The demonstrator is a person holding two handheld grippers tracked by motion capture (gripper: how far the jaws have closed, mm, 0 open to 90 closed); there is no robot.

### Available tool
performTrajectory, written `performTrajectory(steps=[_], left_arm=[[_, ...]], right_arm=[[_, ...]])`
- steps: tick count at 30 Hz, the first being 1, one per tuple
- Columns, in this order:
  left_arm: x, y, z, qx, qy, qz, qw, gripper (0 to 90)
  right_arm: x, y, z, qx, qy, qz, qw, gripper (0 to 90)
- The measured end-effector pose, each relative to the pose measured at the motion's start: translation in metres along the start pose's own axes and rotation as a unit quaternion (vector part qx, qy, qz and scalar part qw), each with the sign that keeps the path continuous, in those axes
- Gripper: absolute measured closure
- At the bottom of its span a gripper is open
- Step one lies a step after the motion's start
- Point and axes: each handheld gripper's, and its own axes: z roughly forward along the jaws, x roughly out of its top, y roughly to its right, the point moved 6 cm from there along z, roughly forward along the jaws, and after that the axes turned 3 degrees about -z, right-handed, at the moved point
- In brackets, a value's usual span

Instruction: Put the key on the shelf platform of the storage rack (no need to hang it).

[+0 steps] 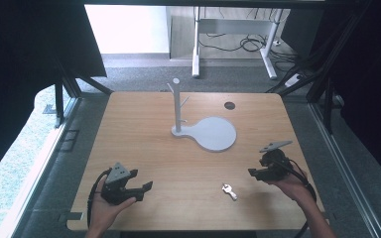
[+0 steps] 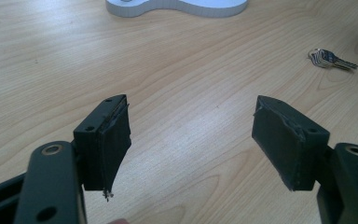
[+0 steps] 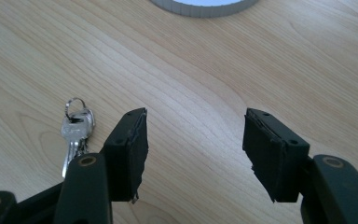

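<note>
Sitting near the front-left corner of the worktop (image 1: pixel 129 124), the left claw (image 1: pixel 141 181) is released, nothing between its jaws, just parked there in the person's hand. In the left claw view the pads (image 2: pixel 114 140) hang over bare wood w/ the keys (image 2: pixel 332 59) well off to the side.

Middle of the worktop, toward the back edge: a grey stand (image 1: pixel 206 131) w/ an upright post and pegs on a flat round base. Looks like the spot to hang stuff, tho that's my guess.

The keys (image 1: pixel 229 191) lie flat near the front edge, right of centre, between the two claws but closer to the right one.

Right claw (image 1: pixel 253 172), by the front-right corner, is also released and empty. In the right claw view the keys (image 3: pixel 77 130) sit just outside the left-hand pad (image 3: pixel 130 149), not between the jaws.

Risks imo: keys are thin and flat on wood, so a claw coming down off-line would prob just shove them along, or pinch one key and let the rest dangle/slip. The ring's small too, so it could easily miss a peg.
</note>
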Motion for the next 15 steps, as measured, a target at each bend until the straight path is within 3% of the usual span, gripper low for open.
performTrajectory(steps=[15], left_arm=[[-0.001, 0.0, -0.001, 0.0, -0.001, -0.001, 1.0, 28.0]], right_arm=[[0.019, -0.012, 0.003, 0.013, -0.031, -0.015, 0.9993, 44.2]])
